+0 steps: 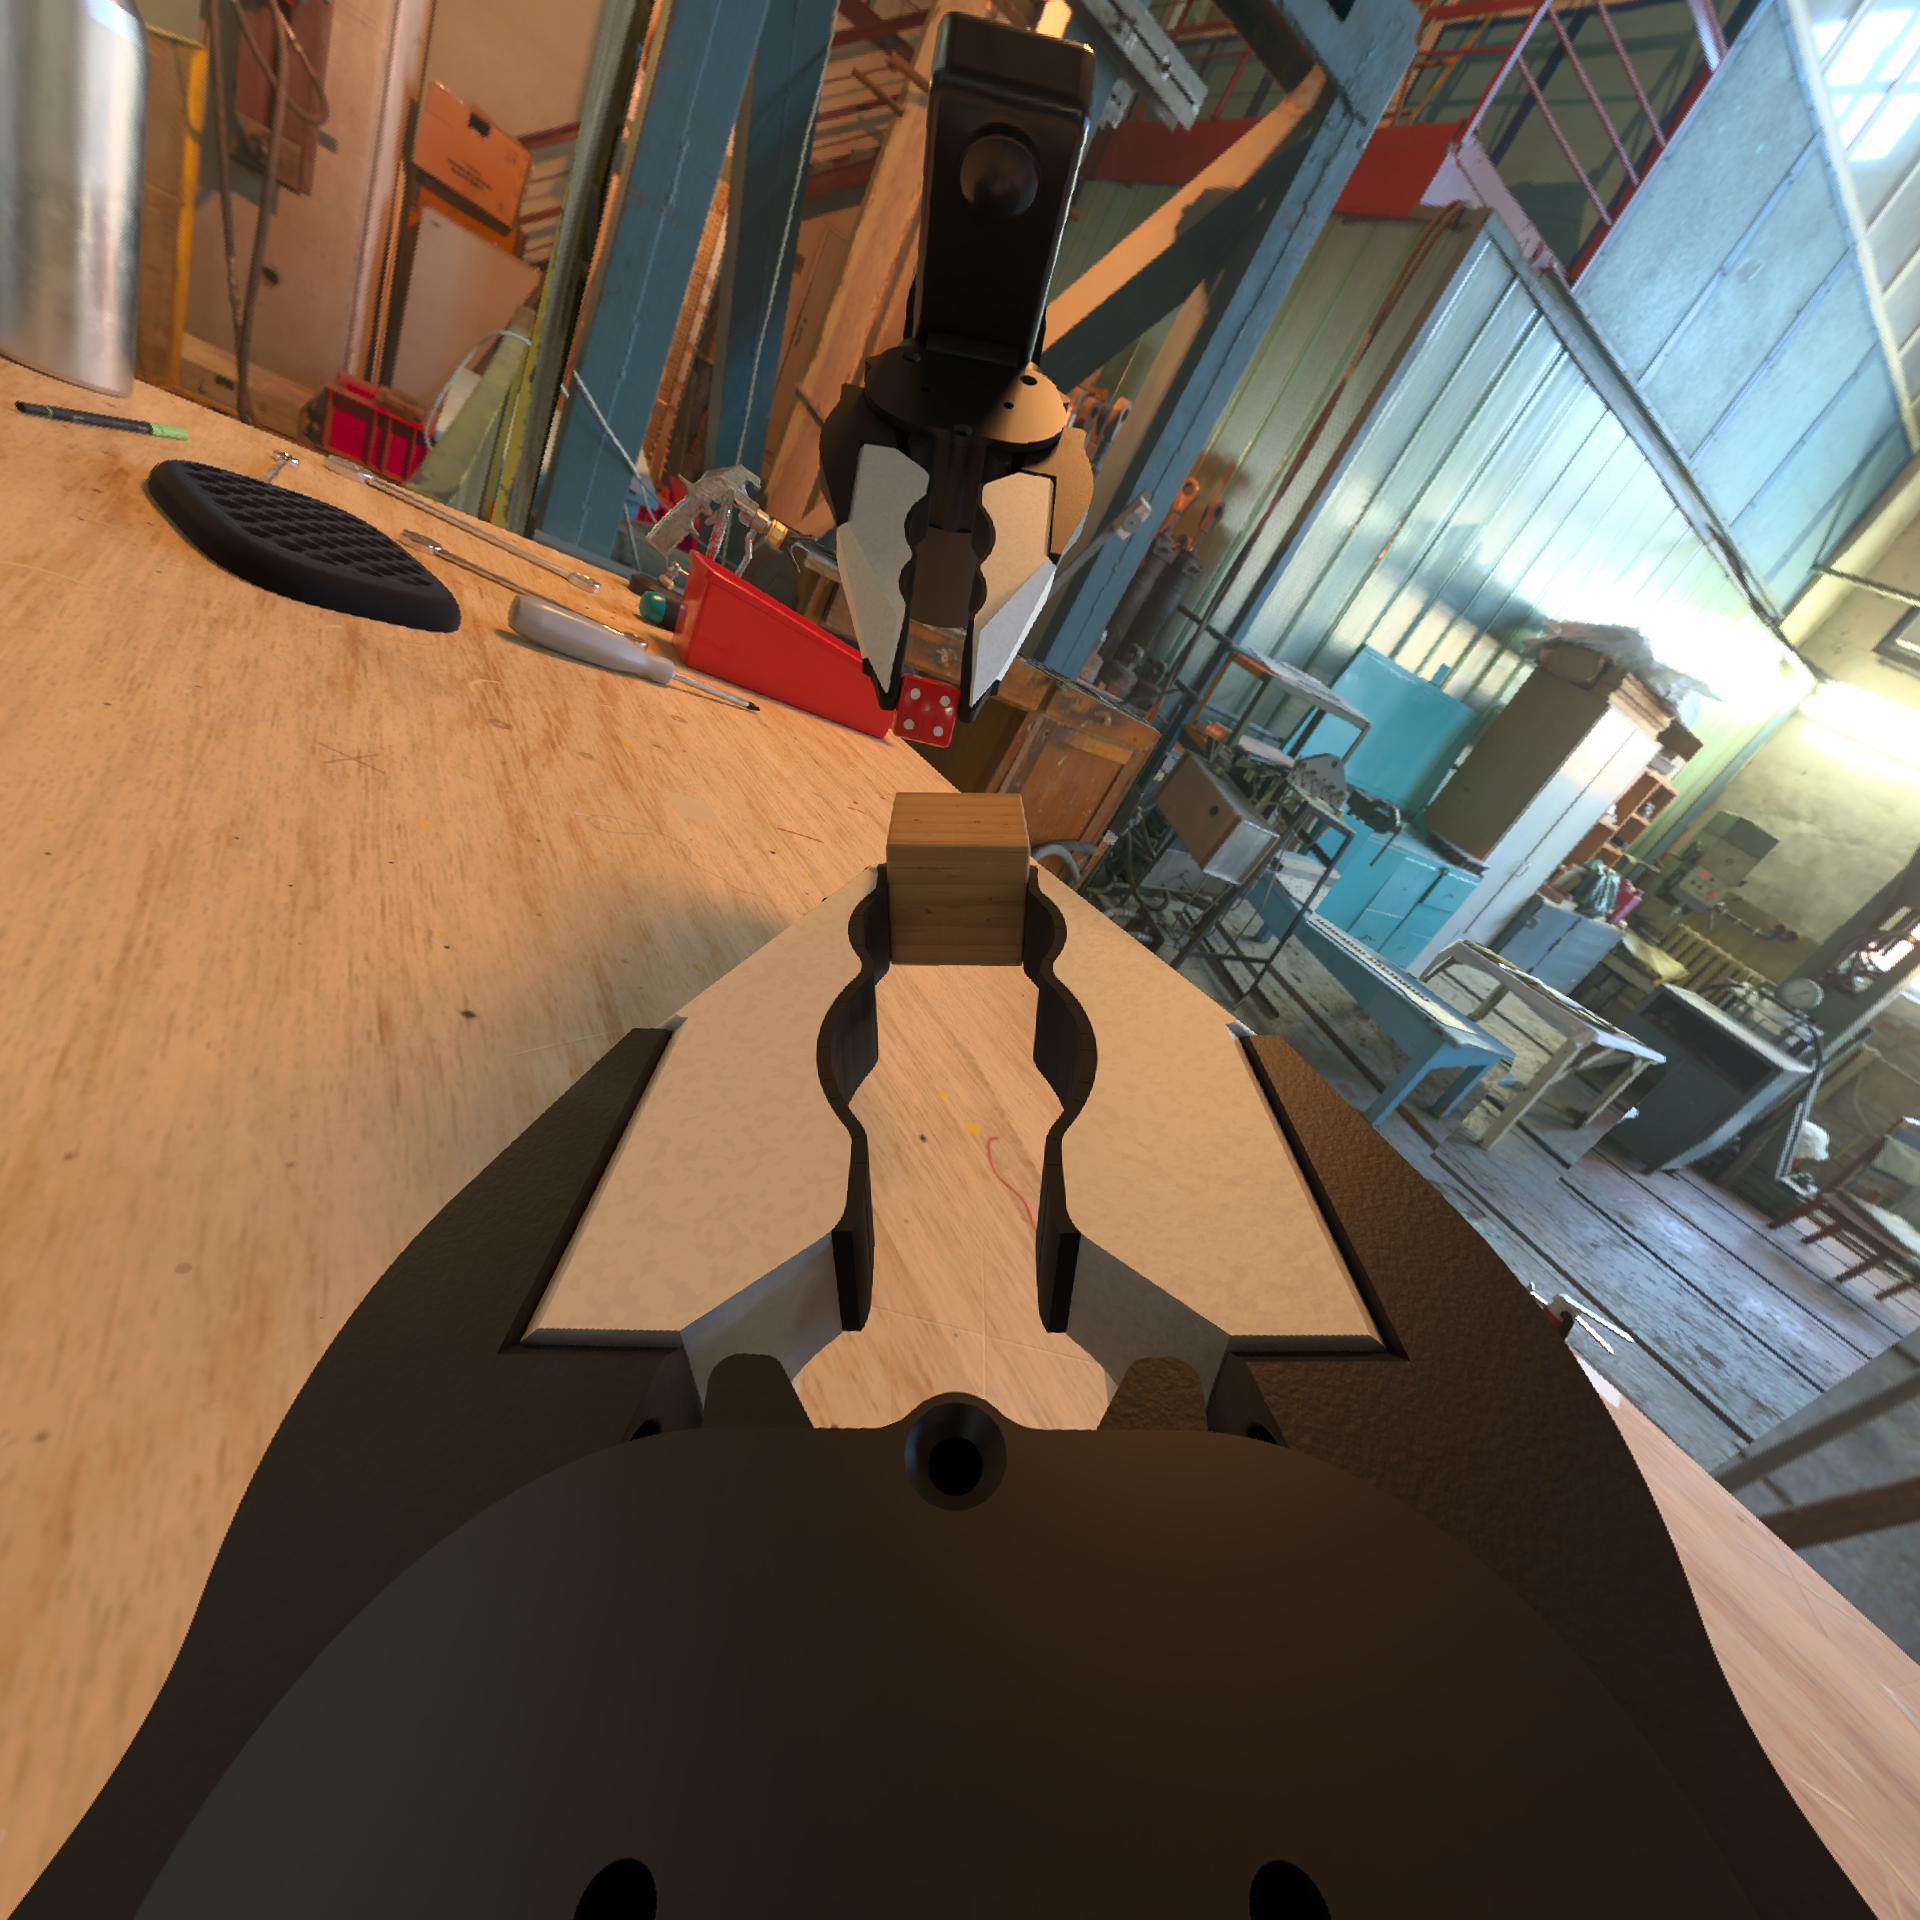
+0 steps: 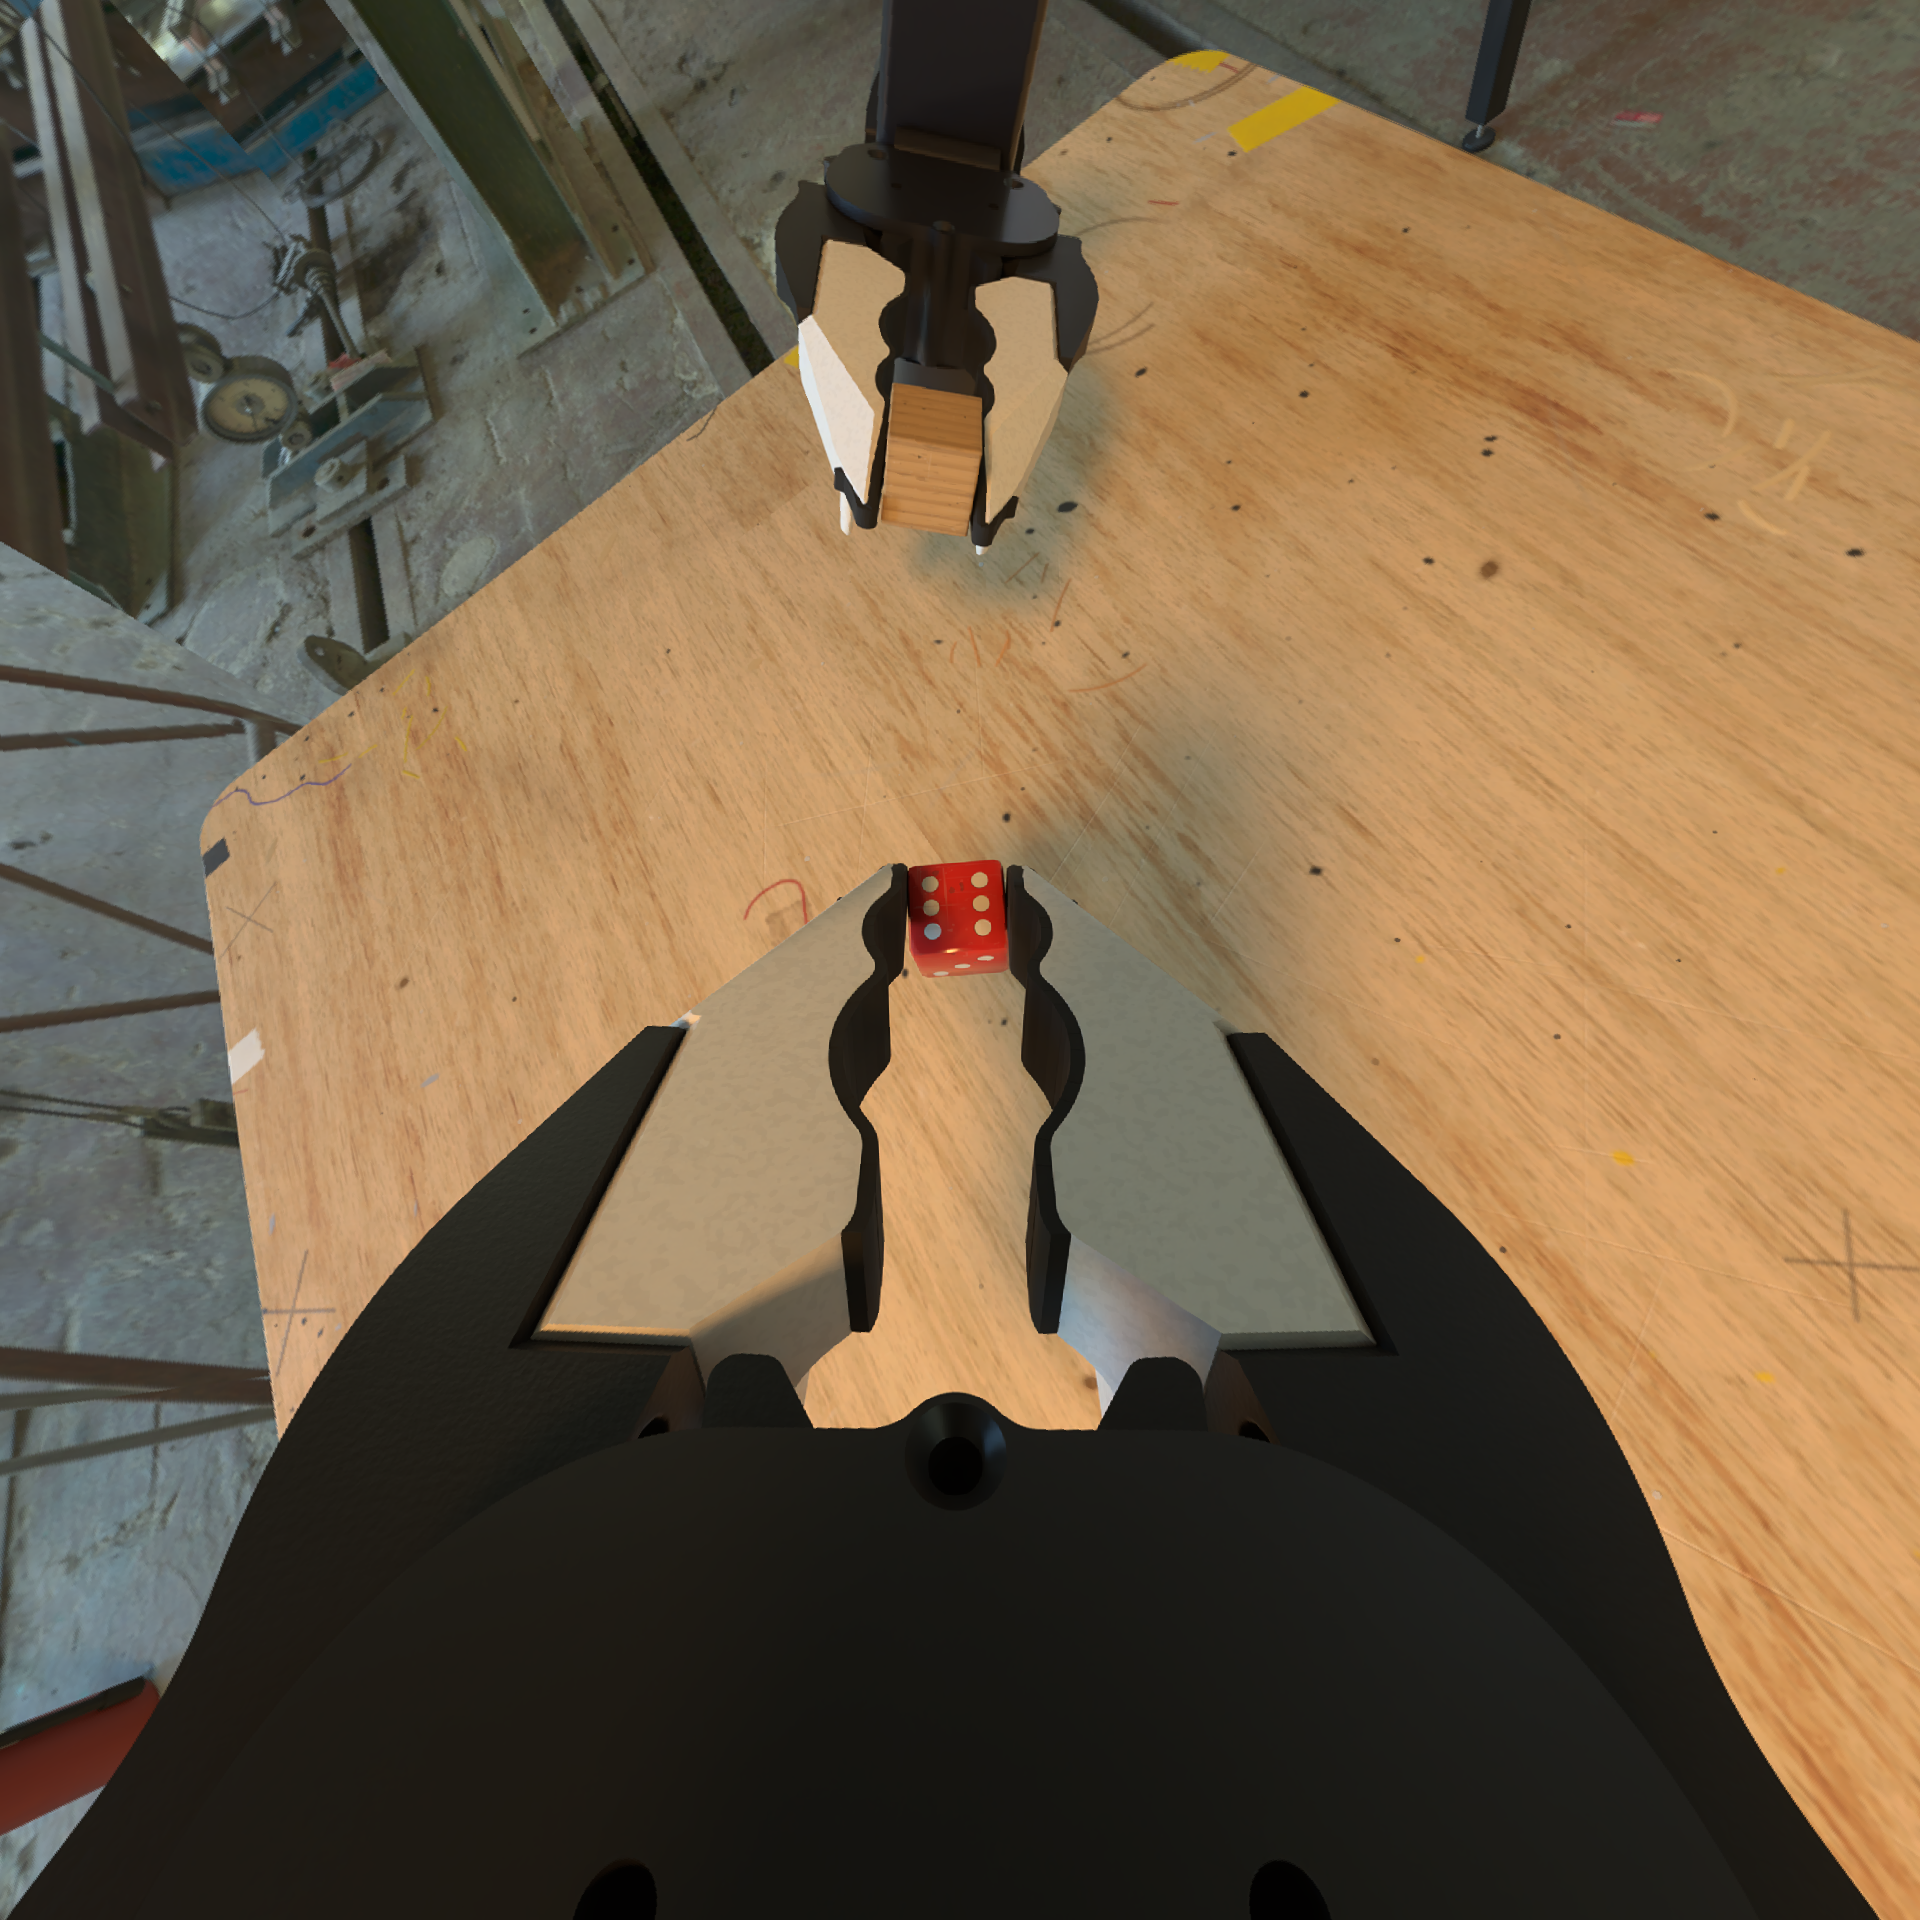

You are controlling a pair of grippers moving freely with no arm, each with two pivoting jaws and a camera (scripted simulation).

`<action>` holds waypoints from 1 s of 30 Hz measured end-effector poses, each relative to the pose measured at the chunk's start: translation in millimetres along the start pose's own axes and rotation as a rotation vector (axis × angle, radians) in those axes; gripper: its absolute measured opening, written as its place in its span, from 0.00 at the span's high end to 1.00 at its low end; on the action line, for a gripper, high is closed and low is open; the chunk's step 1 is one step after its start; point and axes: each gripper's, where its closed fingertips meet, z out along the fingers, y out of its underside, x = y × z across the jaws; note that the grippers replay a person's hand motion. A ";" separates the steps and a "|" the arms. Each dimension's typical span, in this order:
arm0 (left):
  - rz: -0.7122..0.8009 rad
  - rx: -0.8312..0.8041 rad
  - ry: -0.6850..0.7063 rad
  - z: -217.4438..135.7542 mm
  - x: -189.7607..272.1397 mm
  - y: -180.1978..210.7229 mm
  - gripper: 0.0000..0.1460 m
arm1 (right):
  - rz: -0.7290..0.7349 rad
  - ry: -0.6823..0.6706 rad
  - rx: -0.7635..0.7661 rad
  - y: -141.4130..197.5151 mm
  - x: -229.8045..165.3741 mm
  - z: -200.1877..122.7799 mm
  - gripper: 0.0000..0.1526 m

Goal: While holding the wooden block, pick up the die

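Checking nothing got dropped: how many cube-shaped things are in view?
2. The wooden block is clamped in the left gripper; the red die is clamped in the right gripper. No others show.

Bare surface (image 2: 1455,727) lay open between the two grippers, right gripper (image 1: 928,707) hung facing the left gripper (image 2: 925,520) across that gap, black mat (image 1: 301,545), screwdriver (image 1: 613,644) and red bin (image 1: 769,644) crowded the far side, metal cylinder (image 1: 68,187) stood at the corner.

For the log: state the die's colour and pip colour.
The die is red with pale cream pips, clearest in the right wrist view.
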 end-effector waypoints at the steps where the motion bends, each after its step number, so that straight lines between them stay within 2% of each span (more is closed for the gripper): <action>1: 0.001 0.000 -0.001 0.3 0.4 0.1 0.83 | -0.001 0.002 -0.002 0.4 0.2 0.2 0.88; 5: 0.009 -0.006 -0.012 -2.4 -0.3 1.2 0.83 | -0.016 0.021 -0.009 0.5 1.5 0.8 0.88; 9: 0.034 -0.037 -0.066 1.2 -5.2 4.1 0.83 | -0.164 0.155 -0.060 2.4 7.4 0.4 0.88; 11: 0.044 -0.045 -0.088 2.7 -7.2 3.9 0.83 | -0.332 0.280 -0.085 1.2 12.1 -1.0 0.88; 14: 0.051 -0.100 -0.133 6.9 -7.3 9.2 0.83 | -0.686 0.524 -0.135 -4.3 19.9 -5.7 0.88; 18: -0.034 -0.134 -0.129 15.0 -9.0 17.5 0.83 | -1.146 0.856 -0.183 -12.7 20.1 -11.8 0.88; 21: -0.060 -0.116 -0.101 17.1 -5.9 16.8 0.83 | -1.356 1.021 -0.150 -15.0 17.6 -14.4 0.88; 22: -0.059 -0.106 -0.099 17.0 -5.1 15.7 0.83 | -1.349 1.025 -0.128 -13.3 19.3 -14.1 0.88; 24: -0.057 -0.106 -0.085 17.0 -2.5 15.5 0.83 | -1.216 0.960 -0.088 -9.3 21.5 -12.9 0.88; 30: -0.063 -0.121 -0.071 13.8 -1.5 19.5 0.83 | -0.661 0.559 0.059 4.1 14.3 -5.5 0.88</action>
